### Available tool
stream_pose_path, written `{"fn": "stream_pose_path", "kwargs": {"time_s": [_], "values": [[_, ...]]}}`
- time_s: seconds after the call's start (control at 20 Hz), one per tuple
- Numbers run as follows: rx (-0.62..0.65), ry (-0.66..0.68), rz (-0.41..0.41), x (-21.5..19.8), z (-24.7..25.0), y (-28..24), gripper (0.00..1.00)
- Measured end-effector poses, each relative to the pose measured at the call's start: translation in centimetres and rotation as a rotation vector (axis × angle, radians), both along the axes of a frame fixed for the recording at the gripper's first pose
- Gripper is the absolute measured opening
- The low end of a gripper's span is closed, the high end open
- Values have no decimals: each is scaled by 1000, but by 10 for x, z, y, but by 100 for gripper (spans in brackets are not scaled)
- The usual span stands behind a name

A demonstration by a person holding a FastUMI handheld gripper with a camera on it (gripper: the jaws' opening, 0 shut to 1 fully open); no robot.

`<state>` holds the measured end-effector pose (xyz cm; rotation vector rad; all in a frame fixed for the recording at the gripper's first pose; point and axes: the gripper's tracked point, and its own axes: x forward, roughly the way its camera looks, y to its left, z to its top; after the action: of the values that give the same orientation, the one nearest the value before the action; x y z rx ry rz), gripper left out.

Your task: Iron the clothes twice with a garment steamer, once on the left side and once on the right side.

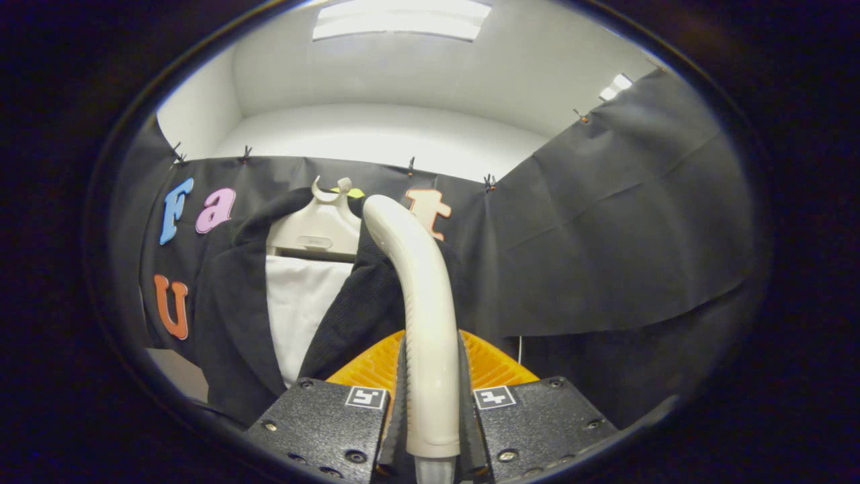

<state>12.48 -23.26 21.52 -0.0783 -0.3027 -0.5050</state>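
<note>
Gripper [431, 403] pinched onto the cream plastic curved handle of the garment steamer [420, 296], both fingers pressed against its sides, handle rising between them and bending left at its rounded top. Steamer head hidden behind the handle, up against the dark corduroy-like jacket [232, 316] hung on a cream plastic hanger [316, 228] in front of the black cloth wall [605, 228]. White shirt panel [299, 309] showing between the jacket's lapels, left of the handle. Steamer handle lying over the jacket's right-hand front, near the lapel. Bright ceiling light [402, 19] overhead.
</note>
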Motion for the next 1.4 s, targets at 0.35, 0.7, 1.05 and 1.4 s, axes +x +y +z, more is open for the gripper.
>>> {"fn": "stream_pose_path", "kwargs": {"time_s": [0.35, 0.7, 1.05, 1.4], "values": [[-23, 66, -26, -10, -35, 7, 34], [-12, 130, -64, -25, -68, 13, 34], [-10, 211, -101, -42, -110, 12, 34], [12, 290, -157, -56, -163, -1, 34]]}}
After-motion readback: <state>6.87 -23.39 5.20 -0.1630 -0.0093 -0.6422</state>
